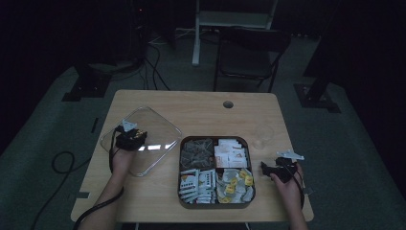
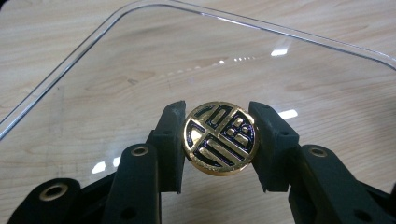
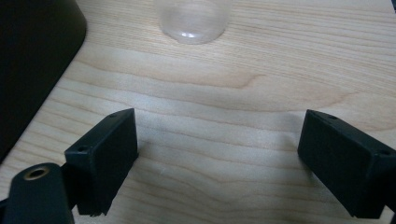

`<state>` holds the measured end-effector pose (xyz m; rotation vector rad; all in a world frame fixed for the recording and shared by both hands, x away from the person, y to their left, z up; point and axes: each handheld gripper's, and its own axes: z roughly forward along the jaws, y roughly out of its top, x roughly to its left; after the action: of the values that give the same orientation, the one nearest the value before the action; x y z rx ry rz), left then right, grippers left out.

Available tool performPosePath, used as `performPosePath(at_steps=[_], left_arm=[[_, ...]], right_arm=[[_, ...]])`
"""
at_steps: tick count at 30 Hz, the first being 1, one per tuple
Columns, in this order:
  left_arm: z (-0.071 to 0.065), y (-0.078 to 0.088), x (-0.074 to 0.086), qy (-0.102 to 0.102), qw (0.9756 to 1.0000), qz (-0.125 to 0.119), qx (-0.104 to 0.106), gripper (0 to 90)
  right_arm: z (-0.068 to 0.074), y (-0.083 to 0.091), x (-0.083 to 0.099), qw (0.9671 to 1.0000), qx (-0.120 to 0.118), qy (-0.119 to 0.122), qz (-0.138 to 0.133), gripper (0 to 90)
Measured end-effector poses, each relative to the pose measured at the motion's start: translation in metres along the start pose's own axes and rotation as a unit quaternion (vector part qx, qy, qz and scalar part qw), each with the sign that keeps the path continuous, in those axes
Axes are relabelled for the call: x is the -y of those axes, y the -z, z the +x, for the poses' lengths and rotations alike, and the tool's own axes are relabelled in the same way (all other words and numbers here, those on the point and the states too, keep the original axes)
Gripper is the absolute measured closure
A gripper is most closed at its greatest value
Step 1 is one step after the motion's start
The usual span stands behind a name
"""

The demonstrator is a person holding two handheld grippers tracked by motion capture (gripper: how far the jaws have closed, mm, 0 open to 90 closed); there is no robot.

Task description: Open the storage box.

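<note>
Dark room with a folding chair and loose cables on the floor behind a pale wooden surface. Near the left edge of the surface, a clear plastic lid, lying flat, rounded corners, glare on it. On that lid, a round gold-and-black knob with a stylised emblem, clamped from both sides by the left gripper; pads pressed against the rim of the knob, wood grain showing through the clear plastic all round. From above, left gripper over the lid's middle, hand and forearm coming from the near edge. Right of the lid, towards the near edge, a dark tray in four compartments, packed with tea bags and sachets. Beyond its far right corner, a small clear glass, standing on bare wood. Right gripper close to the right edge, just beside the tray; in its own view wide apart, nothing between, bare wood beneath, glass base ahead.
</note>
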<state>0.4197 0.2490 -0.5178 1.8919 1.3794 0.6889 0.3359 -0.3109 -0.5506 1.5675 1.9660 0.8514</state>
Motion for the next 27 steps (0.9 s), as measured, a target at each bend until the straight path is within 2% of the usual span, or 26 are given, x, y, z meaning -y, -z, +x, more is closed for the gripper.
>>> performPosePath(at_steps=[3, 9, 15, 23, 25, 26, 27], left_arm=[[-0.001, -0.007, 0.001, 0.007, 0.9999, 0.005, 0.006, 59.7], [-0.002, -0.016, 0.002, 0.004, 0.9999, 0.013, 0.009, 59.7], [-0.002, -0.021, 0.003, 0.004, 0.9998, 0.017, 0.006, 59.7], [-0.003, -0.023, 0.003, -0.007, 0.9996, 0.021, 0.016, 59.1], [-0.002, -0.022, 0.004, -0.006, 0.9993, 0.013, 0.033, 55.9], [-0.001, -0.020, 0.003, -0.006, 0.9990, 0.007, 0.045, 46.9], [-0.001, -0.018, 0.002, -0.008, 0.9986, 0.003, 0.051, 46.0]], right_arm=[[0.000, 0.000, 0.000, 1.0000, 0.000, 0.000, 0.000, 11.7], [0.000, 0.000, 0.000, 1.0000, 0.000, 0.000, 0.000, 11.7], [0.000, 0.000, 0.000, 1.0000, 0.000, 0.000, 0.000, 11.7], [0.000, 0.000, 0.000, 1.0000, 0.000, 0.000, 0.000, 11.7], [0.000, 0.000, 0.000, 1.0000, 0.000, 0.000, 0.000, 11.7], [0.000, 0.000, 0.000, 1.0000, 0.000, 0.000, 0.000, 11.7], [0.000, 0.000, 0.000, 1.0000, 0.000, 0.000, 0.000, 11.7]])
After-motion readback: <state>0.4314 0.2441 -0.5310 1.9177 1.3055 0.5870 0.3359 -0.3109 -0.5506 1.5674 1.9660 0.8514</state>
